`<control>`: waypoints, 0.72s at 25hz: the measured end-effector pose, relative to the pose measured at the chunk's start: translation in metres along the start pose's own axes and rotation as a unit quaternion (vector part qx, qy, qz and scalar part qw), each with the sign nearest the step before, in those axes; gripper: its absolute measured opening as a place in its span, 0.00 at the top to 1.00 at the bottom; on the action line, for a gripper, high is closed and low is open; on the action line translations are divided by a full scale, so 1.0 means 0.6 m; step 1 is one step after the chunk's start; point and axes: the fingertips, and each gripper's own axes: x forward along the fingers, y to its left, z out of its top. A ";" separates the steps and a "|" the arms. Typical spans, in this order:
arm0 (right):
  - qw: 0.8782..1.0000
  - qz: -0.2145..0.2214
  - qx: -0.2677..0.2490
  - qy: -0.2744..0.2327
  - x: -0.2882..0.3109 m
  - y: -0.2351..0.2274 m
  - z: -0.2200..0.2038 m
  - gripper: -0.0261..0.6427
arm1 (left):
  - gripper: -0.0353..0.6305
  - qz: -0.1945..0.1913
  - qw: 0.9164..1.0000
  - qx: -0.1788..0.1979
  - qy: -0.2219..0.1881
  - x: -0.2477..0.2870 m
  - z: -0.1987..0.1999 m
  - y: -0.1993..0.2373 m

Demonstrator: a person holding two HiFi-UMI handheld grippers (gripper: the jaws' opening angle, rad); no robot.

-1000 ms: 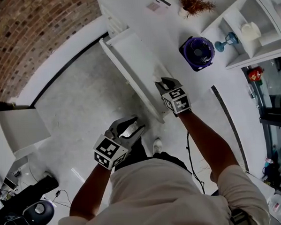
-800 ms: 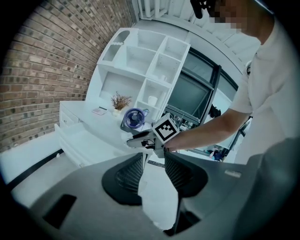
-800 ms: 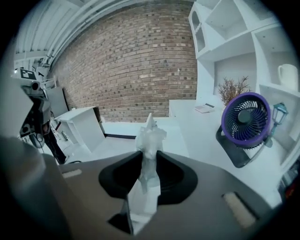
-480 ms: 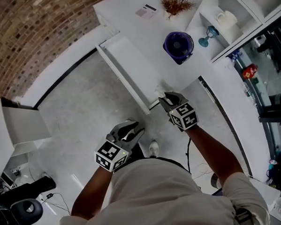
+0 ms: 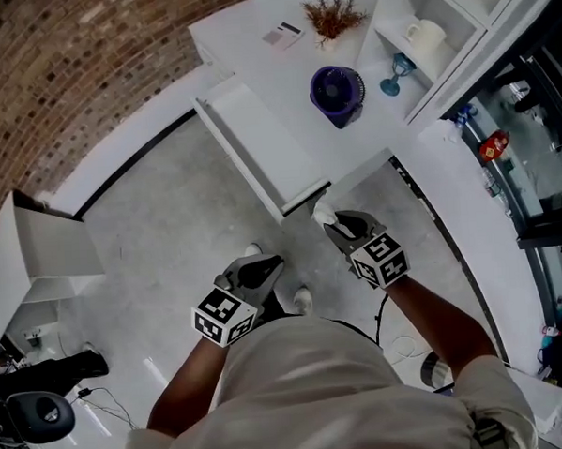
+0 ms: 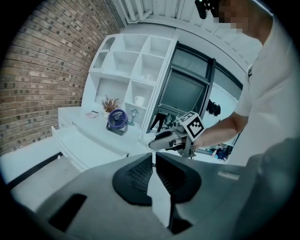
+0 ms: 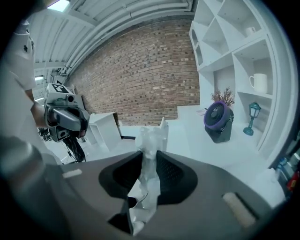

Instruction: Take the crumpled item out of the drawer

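White crumpled item (image 5: 324, 212) is pinched in the right claw (image 5: 336, 225), held clear of the open drawer (image 5: 258, 150), so it seems fully out; the left claw (image 5: 264, 264), unneeded, has just been closing on nothing

You wear a pale short-sleeved shirt (image 5: 308, 386). Your left gripper (image 5: 265, 265) and right gripper (image 5: 337, 227) are grey, each bearing a cube (image 5: 220, 316) of black-and-white square markers.

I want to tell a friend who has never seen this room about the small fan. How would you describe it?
Find the white counter with the open drawer below the brick wall. The fan stands on that counter, next to a dried plant and a teal lantern; it alone is round and purple.
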 end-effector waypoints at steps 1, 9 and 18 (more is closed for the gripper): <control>1.000 0.002 -0.001 -0.003 -0.012 0.006 -0.003 0.80 | 0.92 0.002 1.000 0.000 -0.001 0.001 -0.001 -0.008; 1.000 0.018 0.001 -0.020 -0.104 0.050 -0.026 0.80 | 0.94 0.013 1.000 -0.002 0.004 0.012 -0.015 -0.063; 0.999 0.018 0.010 -0.037 -0.162 0.068 -0.043 0.81 | 0.94 0.024 1.000 0.006 0.016 0.010 -0.024 -0.093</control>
